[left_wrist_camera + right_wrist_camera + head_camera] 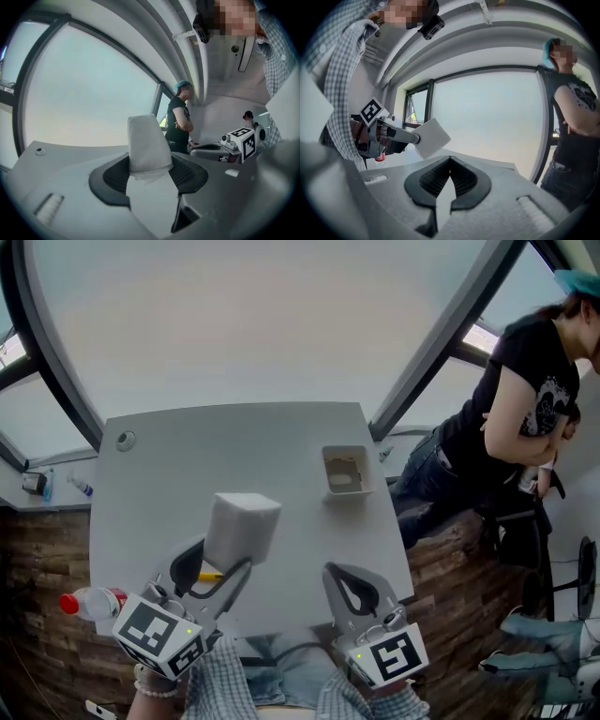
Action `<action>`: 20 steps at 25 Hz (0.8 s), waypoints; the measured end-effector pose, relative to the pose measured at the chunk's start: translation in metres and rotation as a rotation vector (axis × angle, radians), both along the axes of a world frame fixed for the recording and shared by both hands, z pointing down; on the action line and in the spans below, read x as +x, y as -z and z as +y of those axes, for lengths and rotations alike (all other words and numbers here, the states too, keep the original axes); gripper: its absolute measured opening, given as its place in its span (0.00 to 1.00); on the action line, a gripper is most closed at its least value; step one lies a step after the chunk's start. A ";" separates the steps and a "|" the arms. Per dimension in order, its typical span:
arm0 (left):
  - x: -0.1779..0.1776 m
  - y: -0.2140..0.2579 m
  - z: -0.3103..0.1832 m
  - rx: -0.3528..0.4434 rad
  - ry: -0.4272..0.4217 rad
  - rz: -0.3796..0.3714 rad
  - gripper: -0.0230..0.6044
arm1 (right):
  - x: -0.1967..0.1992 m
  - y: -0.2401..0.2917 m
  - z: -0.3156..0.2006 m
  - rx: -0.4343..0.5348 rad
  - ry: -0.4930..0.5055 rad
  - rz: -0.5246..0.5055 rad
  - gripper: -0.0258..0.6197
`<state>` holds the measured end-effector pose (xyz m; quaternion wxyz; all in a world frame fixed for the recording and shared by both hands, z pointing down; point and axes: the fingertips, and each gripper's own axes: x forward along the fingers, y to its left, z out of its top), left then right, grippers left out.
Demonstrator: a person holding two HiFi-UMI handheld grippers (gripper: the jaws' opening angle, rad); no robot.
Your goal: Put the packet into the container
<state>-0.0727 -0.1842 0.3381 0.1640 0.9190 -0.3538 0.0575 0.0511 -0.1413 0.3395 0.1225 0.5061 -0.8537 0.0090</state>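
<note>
A white packet is pinched upright in my left gripper, which is shut on it above the table's near left part. In the left gripper view the packet stands up between the jaws, and in the right gripper view the packet shows as a white square. A small open container with brownish contents stands on the grey table, to the far right of the packet. My right gripper hovers over the near right edge with its jaws shut and nothing between them.
A person stands by the table's right side. A bottle with a red cap lies off the table's near left corner. A small round fitting is set in the far left corner. Windows run behind the table.
</note>
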 end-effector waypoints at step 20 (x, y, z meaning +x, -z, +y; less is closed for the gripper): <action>0.075 0.006 -0.047 0.020 -0.037 -0.034 0.44 | 0.054 0.005 -0.033 -0.008 0.043 -0.024 0.04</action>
